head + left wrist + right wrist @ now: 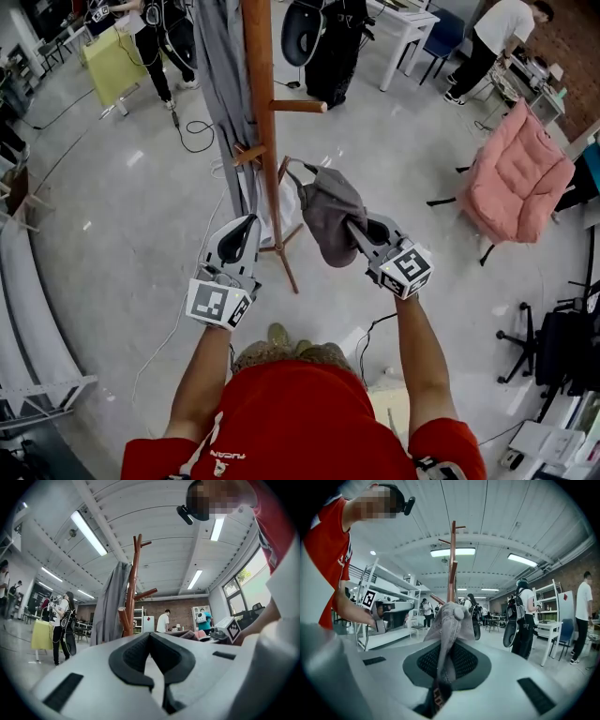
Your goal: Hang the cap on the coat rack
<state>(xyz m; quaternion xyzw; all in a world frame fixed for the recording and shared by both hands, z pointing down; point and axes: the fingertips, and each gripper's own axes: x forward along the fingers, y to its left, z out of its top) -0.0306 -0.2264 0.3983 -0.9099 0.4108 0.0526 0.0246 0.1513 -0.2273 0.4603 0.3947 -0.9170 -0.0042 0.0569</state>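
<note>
A grey cap [330, 214] hangs from my right gripper [364, 231], which is shut on its fabric. In the right gripper view the cap [449, 625] is pinched between the dark pads and rises in front of the rack. The wooden coat rack [262, 112] stands just ahead, its pole [452, 569] straight beyond the cap. A short peg [298, 106] sticks out to the right above the cap. My left gripper [236, 239] is to the left of the pole's base, shut with nothing in it. In the left gripper view the rack [133, 585] rises ahead.
A grey garment [223, 84] hangs on the rack's left side. A pink armchair [520, 178] stands at the right, a white table [408, 28] at the back. Several people stand around the room. Cables [192, 131] lie on the floor.
</note>
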